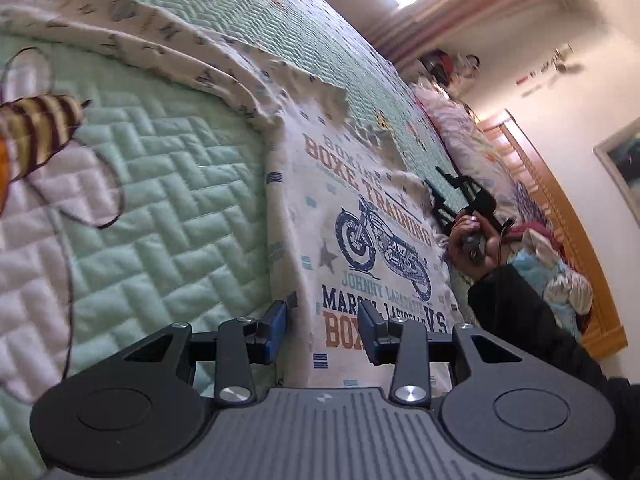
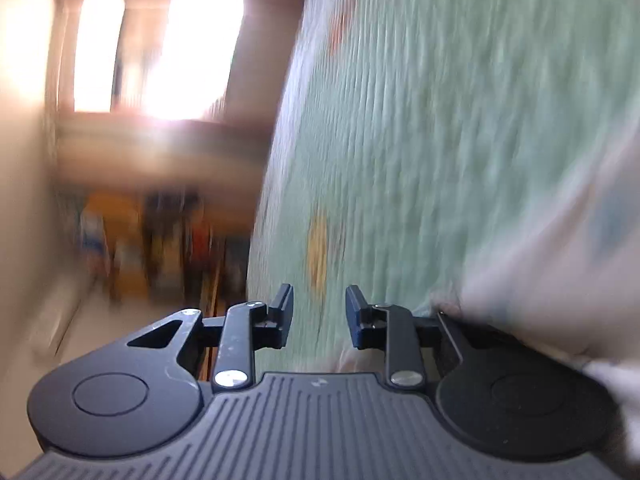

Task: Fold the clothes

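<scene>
Cloth is the matter here: a printed T-shirt (image 1: 360,240), pale with a motorcycle and boxing lettering, lies spread print-up on the green quilted bedspread (image 1: 168,184), reaching toward the far edge of the bed, its upper hem rumpled and one sleeve trailing off across the quilt. Lying flat like that, it looks laid out to be folded, with no fold made yet. The left gripper (image 1: 325,330) hangs low over the shirt's near edge, tilted downward, its blue fingers (image 1: 278,330) spread apart with only cloth and quilt showing between them; nothing is pinched, and I judge it is placed to take the hem. On the shirt's far side a hand (image 1: 468,240) in a dark sleeve holds the right gripper (image 1: 440,194) close to the fabric's edge, pointing across the bed. The right wrist view is badly smeared, which suggests that hand is in quick motion; its fingers (image 2: 282,312) stand apart with bare bedspread showing through the gap, and pale cloth fills the right edge of that view, though whether it touches the tool I cannot tell. A heap of other clothes (image 1: 552,268) waits by the wooden headboard (image 1: 560,216).
</scene>
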Demonstrator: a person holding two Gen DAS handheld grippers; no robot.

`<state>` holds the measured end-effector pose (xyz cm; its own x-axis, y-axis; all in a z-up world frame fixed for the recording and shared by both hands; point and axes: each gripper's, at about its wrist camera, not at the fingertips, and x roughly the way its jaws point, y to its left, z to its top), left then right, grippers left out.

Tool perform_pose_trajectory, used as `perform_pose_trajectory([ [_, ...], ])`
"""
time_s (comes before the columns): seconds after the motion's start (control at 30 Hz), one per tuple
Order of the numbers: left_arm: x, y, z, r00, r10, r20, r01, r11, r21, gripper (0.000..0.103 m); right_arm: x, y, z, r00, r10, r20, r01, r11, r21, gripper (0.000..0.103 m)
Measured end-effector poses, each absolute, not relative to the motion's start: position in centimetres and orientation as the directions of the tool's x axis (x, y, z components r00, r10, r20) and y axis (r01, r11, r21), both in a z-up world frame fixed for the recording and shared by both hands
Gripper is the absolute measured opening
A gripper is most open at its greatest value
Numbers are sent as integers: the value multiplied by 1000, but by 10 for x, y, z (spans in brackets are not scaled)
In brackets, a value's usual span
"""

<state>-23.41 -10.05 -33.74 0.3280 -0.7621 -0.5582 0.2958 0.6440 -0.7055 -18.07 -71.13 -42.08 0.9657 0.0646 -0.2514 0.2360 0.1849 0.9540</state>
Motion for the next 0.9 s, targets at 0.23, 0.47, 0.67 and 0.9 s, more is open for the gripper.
perform_pose_trajectory([
  [0.23,-229,-106,-341,334,-769,-545,297,634,-714,44,-165,-649,-386,920,295,-259,180,268,946,72],
  [0.47,-246,-89,-321,372,-759,-535,324,646,-691,45,-163,-673,-390,905,92,-415,377,278,884,32],
  [0.67,-239,-81,-324,414,-772,-482,279,612,-740,48,-172,-597,-368,883,347,-315,184,363,914,68],
  [0.9,-258,-85,-306,396,-782,-481,383,617,-687,48,-148,-596,-385,900,232,-369,276,354,894,56],
])
